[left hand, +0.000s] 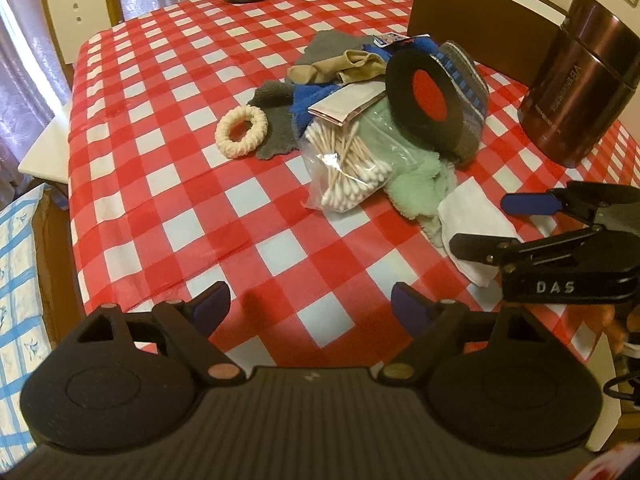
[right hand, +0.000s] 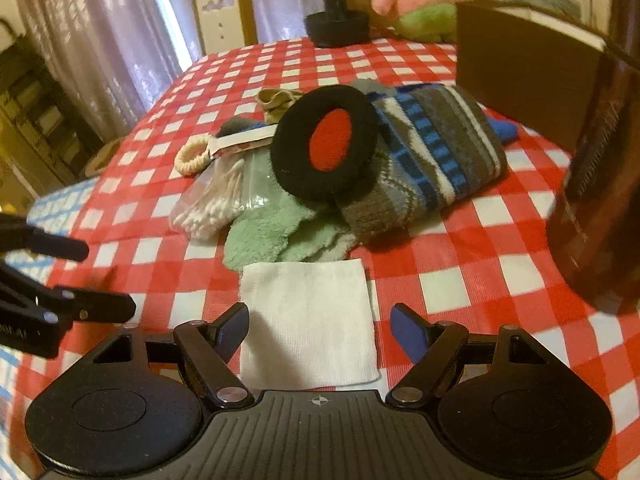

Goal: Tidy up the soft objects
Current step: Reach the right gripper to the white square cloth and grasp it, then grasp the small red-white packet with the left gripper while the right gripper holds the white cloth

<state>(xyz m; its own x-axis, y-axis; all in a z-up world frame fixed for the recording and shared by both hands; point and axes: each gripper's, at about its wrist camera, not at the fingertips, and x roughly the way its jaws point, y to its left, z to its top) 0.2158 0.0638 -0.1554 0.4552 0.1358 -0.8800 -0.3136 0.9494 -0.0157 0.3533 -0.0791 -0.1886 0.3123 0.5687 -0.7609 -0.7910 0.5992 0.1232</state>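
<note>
A heap of soft things lies on the red-and-white checked tablecloth [left hand: 168, 184]: a black ring cushion with a red centre [left hand: 428, 98] [right hand: 325, 142], a striped knit piece [right hand: 432, 156], a mint fluffy cloth [left hand: 416, 188] [right hand: 276, 232], a bag of cotton swabs [left hand: 344, 168] [right hand: 212, 204], a cream braided ring [left hand: 241, 130] [right hand: 193, 156], and grey, blue and beige cloths. A white folded cloth [right hand: 310, 320] [left hand: 472, 220] lies nearest. My right gripper [right hand: 320, 334] stands open with its fingers either side of the white cloth, pads off it. My left gripper [left hand: 311, 310] is open over bare tablecloth.
A dark brown metal canister [left hand: 580, 84] [right hand: 600, 208] stands at the right. A brown box [right hand: 524, 80] sits behind the heap. A black jar [right hand: 336, 12] and a pink and green plush toy [right hand: 420, 4] stand at the far edge. A white chair [right hand: 224, 16] is beyond.
</note>
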